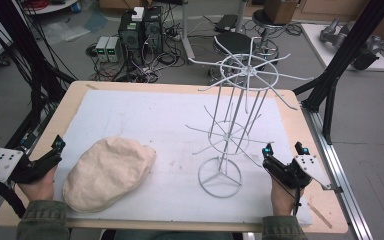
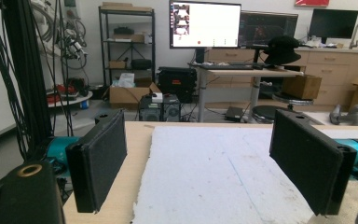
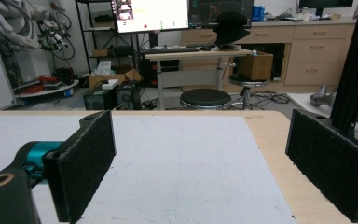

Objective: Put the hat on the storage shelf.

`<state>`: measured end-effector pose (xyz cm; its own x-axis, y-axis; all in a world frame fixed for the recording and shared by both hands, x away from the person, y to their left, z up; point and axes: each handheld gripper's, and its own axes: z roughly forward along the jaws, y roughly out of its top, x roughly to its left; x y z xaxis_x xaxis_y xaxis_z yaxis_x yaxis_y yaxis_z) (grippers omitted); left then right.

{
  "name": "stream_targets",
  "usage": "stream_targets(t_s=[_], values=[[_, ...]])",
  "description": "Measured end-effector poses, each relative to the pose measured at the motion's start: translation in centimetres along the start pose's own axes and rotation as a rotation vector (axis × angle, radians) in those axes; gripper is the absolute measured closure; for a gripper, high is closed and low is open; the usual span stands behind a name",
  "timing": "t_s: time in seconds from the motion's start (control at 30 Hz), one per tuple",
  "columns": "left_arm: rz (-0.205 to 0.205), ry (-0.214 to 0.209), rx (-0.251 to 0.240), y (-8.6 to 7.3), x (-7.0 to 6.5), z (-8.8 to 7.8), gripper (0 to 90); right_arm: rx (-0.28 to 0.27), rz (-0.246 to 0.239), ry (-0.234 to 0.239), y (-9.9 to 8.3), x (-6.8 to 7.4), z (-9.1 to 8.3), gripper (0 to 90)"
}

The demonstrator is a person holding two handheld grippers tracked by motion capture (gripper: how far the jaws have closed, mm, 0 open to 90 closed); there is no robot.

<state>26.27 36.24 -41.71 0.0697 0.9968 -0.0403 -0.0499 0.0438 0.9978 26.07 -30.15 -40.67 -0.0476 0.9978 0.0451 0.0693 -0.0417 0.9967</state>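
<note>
Beyond my table the grey floor carries computer towers among tangled cables. A black stool stands before a desk with lit monitors. Wooden drawer cabinets line the wall.

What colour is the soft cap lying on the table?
Plain cream-beige, no pattern; the cap shows best in the high view.
</note>
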Motion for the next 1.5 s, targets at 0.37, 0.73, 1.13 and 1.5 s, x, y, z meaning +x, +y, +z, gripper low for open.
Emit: stream_targets(t_s=[0.37, 0.73, 1.13, 1.5], values=[[-0.004, 0.000, 0.001, 0.0, 0.1, -0.1, 19.0, 0.002, 0.017, -0.004, 0.0, -0.1, 0.0, 7.5], [-0.010, -0.012, 0.000, 0.1, 0.0, 0.0, 18.9, 0.008, 0.025, -0.003, 0.0, 0.0, 0.0, 7.5], [-0.003, -0.025, -0.011, 0.5, -0.3, -0.1, 18.9, 0.010, 0.027, 0.002, 0.0, -0.1, 0.0, 7.5], [0.010, -0.069, -0.013, 1.2, -0.7, -0.2, 18.9, 0.013, 0.029, 0.007, -0.1, -0.1, 0.0, 7.5]])
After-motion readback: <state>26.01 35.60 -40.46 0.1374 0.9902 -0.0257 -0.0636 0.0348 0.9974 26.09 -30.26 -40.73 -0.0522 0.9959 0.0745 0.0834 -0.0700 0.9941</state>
